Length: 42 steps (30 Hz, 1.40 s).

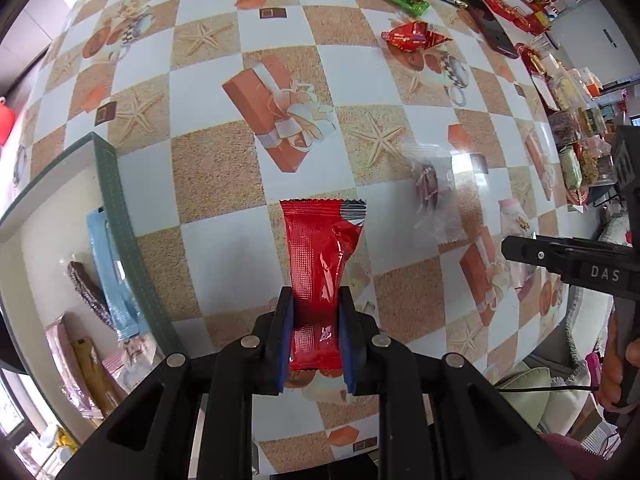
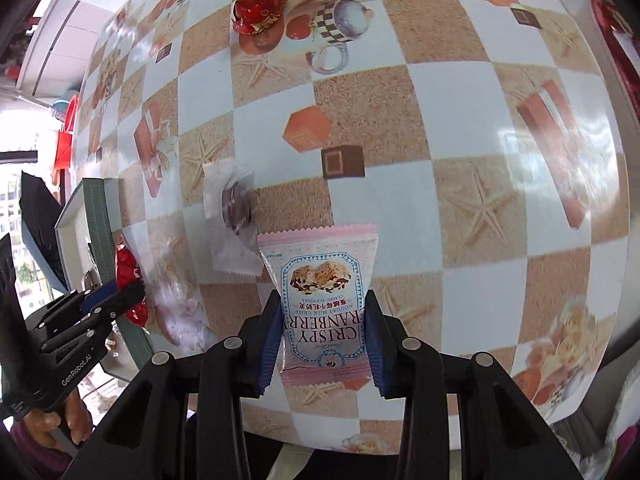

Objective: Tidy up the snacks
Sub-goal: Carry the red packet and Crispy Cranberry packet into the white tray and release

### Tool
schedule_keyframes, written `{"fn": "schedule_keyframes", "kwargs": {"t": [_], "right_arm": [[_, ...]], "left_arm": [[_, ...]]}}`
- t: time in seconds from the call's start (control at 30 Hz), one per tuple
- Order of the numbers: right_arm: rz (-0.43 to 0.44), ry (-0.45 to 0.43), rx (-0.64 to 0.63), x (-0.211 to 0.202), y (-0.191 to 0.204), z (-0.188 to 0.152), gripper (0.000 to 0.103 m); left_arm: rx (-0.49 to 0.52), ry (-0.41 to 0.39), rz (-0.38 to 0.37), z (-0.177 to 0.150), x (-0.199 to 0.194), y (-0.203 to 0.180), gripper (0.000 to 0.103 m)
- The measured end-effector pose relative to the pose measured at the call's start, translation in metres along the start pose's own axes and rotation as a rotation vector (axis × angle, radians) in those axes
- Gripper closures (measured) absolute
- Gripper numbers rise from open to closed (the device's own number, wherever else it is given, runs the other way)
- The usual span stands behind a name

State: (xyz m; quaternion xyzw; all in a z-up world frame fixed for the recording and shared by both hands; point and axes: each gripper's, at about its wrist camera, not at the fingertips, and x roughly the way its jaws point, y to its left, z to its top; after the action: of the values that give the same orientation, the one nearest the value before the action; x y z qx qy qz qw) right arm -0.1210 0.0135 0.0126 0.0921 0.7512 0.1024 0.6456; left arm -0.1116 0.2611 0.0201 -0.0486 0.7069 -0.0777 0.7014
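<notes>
Left gripper (image 1: 316,336) pinches a glossy red foil packet (image 1: 320,256) w/ crimped ends above the checkered tablecloth (image 1: 216,184) beside the box (image 1: 116,216), right gripper (image 2: 323,344) clamps a pink-edged matte nougat packet (image 2: 320,292).

The glossy tabletop (image 1: 208,184) is chequered in white and sandy tan, printed with pale starfish, orange gift boxes tied in cream ribbon, and checked cups. A shiny red foil snack packet (image 1: 320,256) has a silver crimped corner. A pale pink-edged white snack packet (image 2: 324,304) carries a blue-framed label. The storage box (image 1: 120,232) has a grey-green rim and cream inside. The black grippers have blue pads (image 1: 282,344).
</notes>
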Motion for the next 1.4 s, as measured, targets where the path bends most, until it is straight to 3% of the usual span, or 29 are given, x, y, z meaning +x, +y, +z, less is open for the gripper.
{"fn": "schedule_keyframes", "kwargs": {"t": [0.27, 0.47, 0.77, 1.03, 1.1, 1.13, 1.17, 1.23, 1.27, 1.3, 1.4], "right_arm": [[0.009, 0.004, -0.066, -0.013, 0.033, 0.005, 0.064], [0.027, 0.037, -0.215, 0.0, 0.111, 0.016, 0.064], [0.073, 0.083, -0.436, 0.026, 0.237, 0.032, 0.064], [0.088, 0.13, -0.556, 0.055, 0.313, 0.031, 0.064], [0.064, 0.144, -0.558, 0.062, 0.319, 0.031, 0.063], [0.061, 0.158, -0.549, 0.066, 0.318, 0.031, 0.062], [0.057, 0.172, -0.533, 0.069, 0.316, 0.032, 0.055], [0.038, 0.162, -0.511, 0.067, 0.309, 0.032, 0.029], [0.013, 0.152, -0.502, 0.066, 0.304, 0.033, 0.008], [-0.007, 0.144, -0.491, 0.062, 0.297, 0.031, 0.001], [-0.027, 0.138, -0.437, 0.056, 0.27, 0.036, 0.001]], "left_arm": [[-0.046, -0.094, -0.008, -0.014, -0.034, 0.019, 0.081], [-0.131, -0.136, 0.012, -0.036, -0.052, 0.059, 0.081], [-0.263, -0.065, 0.05, -0.092, -0.042, 0.125, 0.081], [-0.323, -0.021, 0.009, -0.116, -0.022, 0.142, 0.081], [-0.335, 0.0, 0.019, -0.118, -0.017, 0.145, 0.077], [-0.337, 0.009, 0.034, -0.119, -0.016, 0.147, 0.066], [-0.34, 0.007, 0.042, -0.12, -0.016, 0.148, 0.05], [-0.356, -0.023, 0.037, -0.122, -0.021, 0.15, 0.031], [-0.359, -0.036, 0.034, -0.122, -0.024, 0.151, 0.025], [-0.356, -0.041, 0.035, -0.121, -0.025, 0.15, 0.025], [-0.338, -0.043, 0.052, -0.115, -0.026, 0.145, 0.025]]}}
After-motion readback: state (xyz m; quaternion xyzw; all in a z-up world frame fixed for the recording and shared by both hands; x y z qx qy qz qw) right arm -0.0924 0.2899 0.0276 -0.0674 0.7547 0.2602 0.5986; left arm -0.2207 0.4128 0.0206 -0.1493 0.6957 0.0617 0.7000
